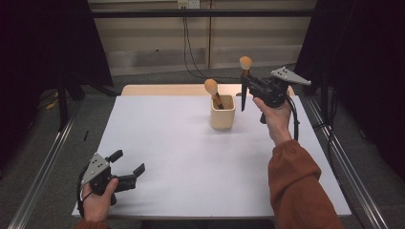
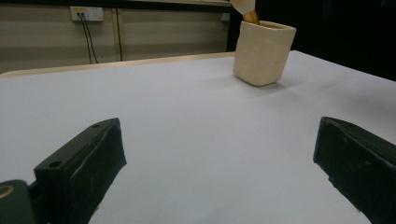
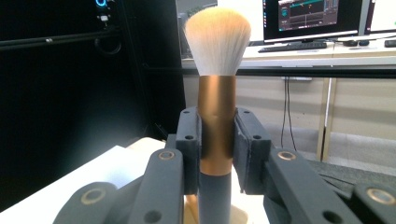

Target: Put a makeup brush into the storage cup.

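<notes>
Right tongs clamped on the copper ferrule of a makeup brush, held upright in the air just right of the cream cup at the desk's far side. A second brush leans in the cup. Left tongs wide open, empty, low at the near-left corner. Risks: smooth ferrule could slip or pivot in the pads; handle tip could clip the cup rim and tip it; could snag the leaning brush.

Left hand-held gripper agape, right clamped
</notes>
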Motion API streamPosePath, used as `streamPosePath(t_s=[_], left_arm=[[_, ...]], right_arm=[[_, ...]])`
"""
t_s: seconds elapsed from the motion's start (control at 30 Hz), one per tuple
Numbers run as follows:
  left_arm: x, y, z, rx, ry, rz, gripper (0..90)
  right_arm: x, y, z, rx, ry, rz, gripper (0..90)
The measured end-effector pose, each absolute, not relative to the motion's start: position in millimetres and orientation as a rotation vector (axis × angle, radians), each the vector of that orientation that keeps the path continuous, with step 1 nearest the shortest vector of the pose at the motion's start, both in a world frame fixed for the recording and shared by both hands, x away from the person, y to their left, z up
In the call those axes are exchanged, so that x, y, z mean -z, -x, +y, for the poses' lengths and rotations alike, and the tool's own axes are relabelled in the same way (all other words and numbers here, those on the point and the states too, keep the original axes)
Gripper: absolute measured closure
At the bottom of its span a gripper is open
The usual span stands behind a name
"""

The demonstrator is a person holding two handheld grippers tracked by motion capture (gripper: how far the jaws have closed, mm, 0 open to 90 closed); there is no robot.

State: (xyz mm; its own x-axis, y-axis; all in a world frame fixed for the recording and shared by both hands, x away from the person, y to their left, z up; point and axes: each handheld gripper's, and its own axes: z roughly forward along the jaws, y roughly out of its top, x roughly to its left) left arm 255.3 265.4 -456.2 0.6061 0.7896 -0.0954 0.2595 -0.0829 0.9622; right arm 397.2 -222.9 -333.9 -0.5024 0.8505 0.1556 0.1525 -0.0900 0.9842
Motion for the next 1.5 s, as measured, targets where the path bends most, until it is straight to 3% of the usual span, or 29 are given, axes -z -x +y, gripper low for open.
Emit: streamPosePath(t_s=[0.87,1.5], left_arm=[[456.3,-254.9,266.7,-0.546,-1.638,0.889,2.0],[456.8,-254.8,267.7,-0.554,-1.642,0.895,2.1]], right_arm=[[320.6,-431.7,-179.5,-1.631,-1.061,1.695,75.0],[344.8,-445.3,-173.9,-1.573,-1.094,1.724,74.9]])
